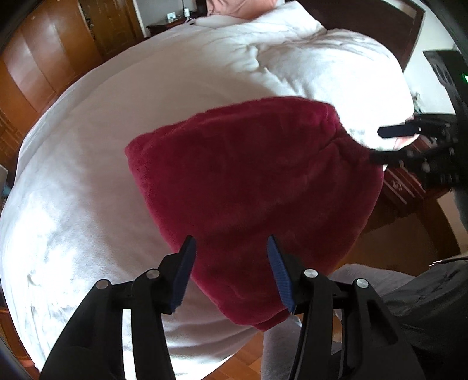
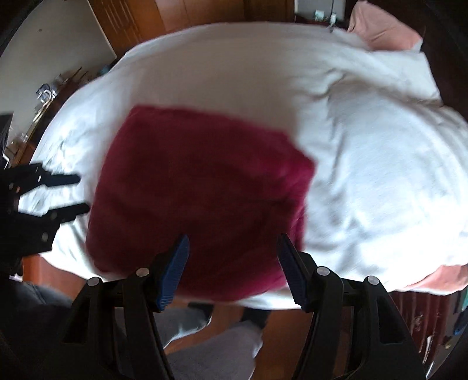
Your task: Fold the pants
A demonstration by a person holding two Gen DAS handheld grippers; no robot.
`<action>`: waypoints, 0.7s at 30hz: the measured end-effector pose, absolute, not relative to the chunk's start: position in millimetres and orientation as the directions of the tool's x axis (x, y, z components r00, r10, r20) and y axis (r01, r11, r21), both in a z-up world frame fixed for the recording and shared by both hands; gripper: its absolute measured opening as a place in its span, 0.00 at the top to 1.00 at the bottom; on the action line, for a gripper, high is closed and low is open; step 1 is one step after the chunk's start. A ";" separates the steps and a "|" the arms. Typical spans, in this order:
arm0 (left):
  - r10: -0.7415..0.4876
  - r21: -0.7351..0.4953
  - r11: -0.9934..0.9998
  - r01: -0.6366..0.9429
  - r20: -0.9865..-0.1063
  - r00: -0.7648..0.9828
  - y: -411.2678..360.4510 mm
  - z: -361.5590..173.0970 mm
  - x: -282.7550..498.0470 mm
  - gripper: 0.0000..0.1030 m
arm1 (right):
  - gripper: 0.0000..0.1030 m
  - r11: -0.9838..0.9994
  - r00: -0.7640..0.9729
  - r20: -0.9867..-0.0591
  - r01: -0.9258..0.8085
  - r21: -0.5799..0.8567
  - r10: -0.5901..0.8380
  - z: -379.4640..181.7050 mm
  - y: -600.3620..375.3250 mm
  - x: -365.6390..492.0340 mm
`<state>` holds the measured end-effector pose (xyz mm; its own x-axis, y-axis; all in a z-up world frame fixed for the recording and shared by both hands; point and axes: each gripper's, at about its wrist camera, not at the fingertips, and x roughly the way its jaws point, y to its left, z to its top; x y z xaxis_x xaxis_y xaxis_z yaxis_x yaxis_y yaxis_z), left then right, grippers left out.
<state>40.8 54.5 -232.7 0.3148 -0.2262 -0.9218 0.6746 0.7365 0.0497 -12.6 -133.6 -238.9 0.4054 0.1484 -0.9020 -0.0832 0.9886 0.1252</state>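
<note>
The dark red fleece pants (image 1: 248,187) lie folded into a compact bundle on the white bed (image 1: 87,163), near its front edge. My left gripper (image 1: 231,242) is open and empty, hovering just above the near edge of the pants. My right gripper (image 2: 232,242) is open and empty over the near side of the pants (image 2: 199,193). In the left wrist view the right gripper (image 1: 377,144) shows at the pants' right edge, jaws apart. In the right wrist view the left gripper (image 2: 83,194) shows left of the pants, jaws apart. The right wrist view is blurred.
A rumpled white duvet (image 1: 307,58) and a pink pillow (image 2: 380,26) lie at the far end of the bed. Wooden wardrobes (image 1: 44,58) stand beyond it. The person's grey-clad legs (image 2: 210,350) and wood floor are below the bed edge.
</note>
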 end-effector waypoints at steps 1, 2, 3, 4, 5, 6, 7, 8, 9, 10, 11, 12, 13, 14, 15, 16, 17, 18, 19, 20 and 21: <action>-0.223 0.050 0.732 0.679 -0.925 0.308 55.3 -236.6 41.4 0.50 | 0.39 0.989 0.386 -0.911 -0.077 0.125 0.145 -248.0 -130.6 -13.8; -0.220 0.051 0.730 0.681 -0.926 0.306 53.9 -240.0 40.1 0.50 | 0.39 0.990 0.374 -0.916 -0.070 0.125 0.143 -254.9 -129.5 -14.8; -0.216 0.054 0.728 0.684 -0.928 0.303 55.2 -243.4 40.0 0.50 | 0.39 0.991 0.357 -0.925 -0.057 0.120 0.133 -264.6 -128.6 -14.7; -0.215 0.054 0.727 0.684 -0.929 0.302 54.4 -245.6 40.4 0.50 | 0.39 0.993 0.344 -0.931 -0.047 0.110 0.120 -273.4 -128.6 -13.8; -0.210 0.055 0.727 0.684 -0.931 0.299 55.5 -248.9 40.9 0.50 | 0.39 0.994 0.336 -0.935 -0.039 0.103 0.110 -282.2 -131.4 -11.0; -0.206 0.058 0.728 0.683 -0.932 0.298 56.0 -251.4 41.6 0.50 | 0.39 0.995 0.326 -0.940 -0.025 0.097 0.100 -290.1 -132.7 -11.6; -0.203 0.059 0.728 0.683 -0.933 0.298 56.0 -253.8 43.1 0.50 | 0.39 0.996 0.317 -0.944 -0.015 0.092 0.092 -295.6 -133.7 -12.0; -0.199 0.061 0.730 0.681 -0.934 0.298 55.2 -257.5 43.0 0.50 | 0.39 0.996 0.311 -0.947 -0.008 0.087 0.085 -300.6 -134.5 -11.0; -0.196 0.062 0.732 0.679 -0.934 0.297 54.1 -261.4 46.0 0.50 | 0.39 0.997 0.305 -0.950 -0.002 0.077 0.074 -304.7 -135.3 -11.2; -0.193 0.064 0.734 0.676 -0.935 0.298 54.8 -263.0 46.7 0.50 | 0.39 0.997 0.299 -0.952 0.002 0.072 0.068 -310.4 -134.5 -12.9; -0.192 0.064 0.736 0.674 -0.935 0.299 54.5 -263.7 47.1 0.50 | 0.39 0.998 0.294 -0.953 0.005 0.070 0.065 -311.5 -134.2 -12.0; -0.190 0.065 0.740 0.670 -0.935 0.300 55.3 -263.9 47.9 0.48 | 0.39 0.998 0.291 -0.955 0.004 0.066 0.062 -312.8 -133.0 -12.0; -0.190 0.066 0.742 0.667 -0.934 0.304 56.5 -263.1 48.6 0.43 | 0.39 0.998 0.290 -0.955 0.004 0.064 0.060 -311.9 -134.1 -13.0; -0.189 0.072 0.746 0.663 -0.931 0.314 57.6 -261.9 50.9 0.40 | 0.39 0.998 0.290 -0.955 0.002 0.063 0.060 -311.3 -133.6 -13.4; -0.188 0.077 0.747 0.660 -0.928 0.321 57.8 -260.9 51.6 0.40 | 0.39 0.998 0.289 -0.955 0.001 0.065 0.062 -309.4 -132.9 -13.4; -0.186 0.085 0.749 0.657 -0.925 0.331 58.1 -258.8 52.6 0.40 | 0.39 0.998 0.289 -0.955 -0.001 0.067 0.064 -308.1 -133.2 -12.3; -0.183 0.091 0.751 0.654 -0.923 0.338 58.6 -256.4 52.8 0.40 | 0.39 0.998 0.291 -0.954 -0.002 0.070 0.067 -305.4 -133.0 -13.3; -0.179 0.099 0.754 0.650 -0.920 0.348 58.6 -254.4 52.9 0.40 | 0.39 0.997 0.295 -0.953 -0.004 0.075 0.073 -300.3 -132.8 -15.1; -0.177 0.105 0.757 0.645 -0.917 0.358 59.2 -252.1 53.4 0.39 | 0.39 0.997 0.300 -0.951 -0.005 0.078 0.076 -297.3 -132.9 -14.8; -0.174 0.112 0.760 0.640 -0.914 0.367 59.7 -249.8 54.5 0.39 | 0.39 0.997 0.307 -0.948 -0.006 0.083 0.080 -293.0 -133.2 -12.9; -0.172 0.116 0.765 0.634 -0.911 0.374 60.2 -247.9 55.8 0.39 | 0.39 0.996 0.319 -0.944 -0.006 0.090 0.087 -286.9 -133.5 -13.9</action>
<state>55.8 60.2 -247.9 0.3741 -0.1716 -0.9114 0.6337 0.7648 0.1162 -13.9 -133.5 -286.9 0.3192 0.0869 -0.9437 -0.0061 0.9960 0.0896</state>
